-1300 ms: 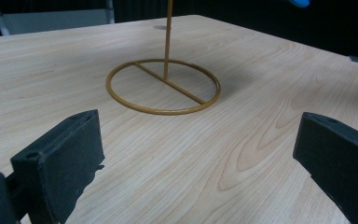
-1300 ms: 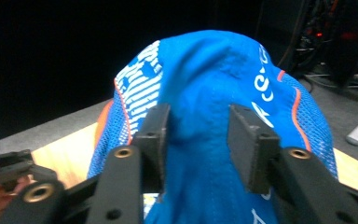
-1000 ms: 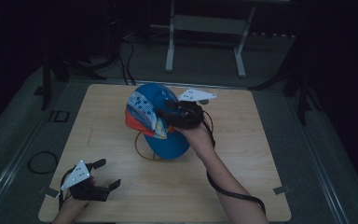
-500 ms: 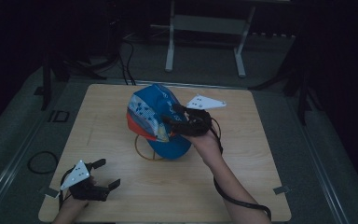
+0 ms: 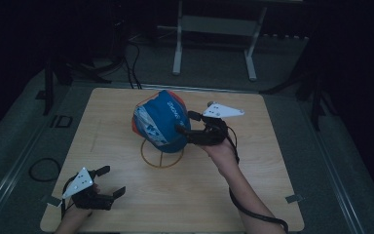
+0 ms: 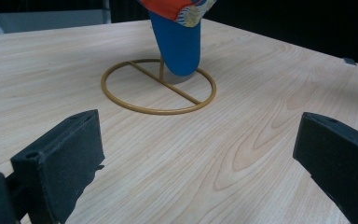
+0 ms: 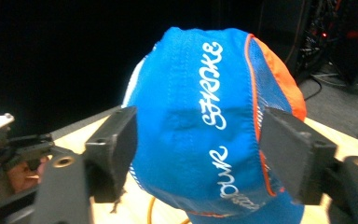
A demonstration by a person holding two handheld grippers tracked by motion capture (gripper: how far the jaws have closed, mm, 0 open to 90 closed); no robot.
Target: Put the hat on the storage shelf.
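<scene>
Since the right gripper (image 5: 187, 127) has its jaws spread on either side of the cap (image 5: 160, 122), nothing's clamped yet; the cap sits dead ahead of it on the wire stand (image 5: 161, 155). Left gripper (image 5: 108, 181) lies open way back on the desk (image 5: 253, 180), so right's nearer

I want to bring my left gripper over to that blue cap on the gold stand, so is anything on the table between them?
Nothing visible. In the left gripper view, bare wooden table runs from the open left gripper to the gold stand and the blue cap on it. The right gripper is at the cap's far side.
</scene>
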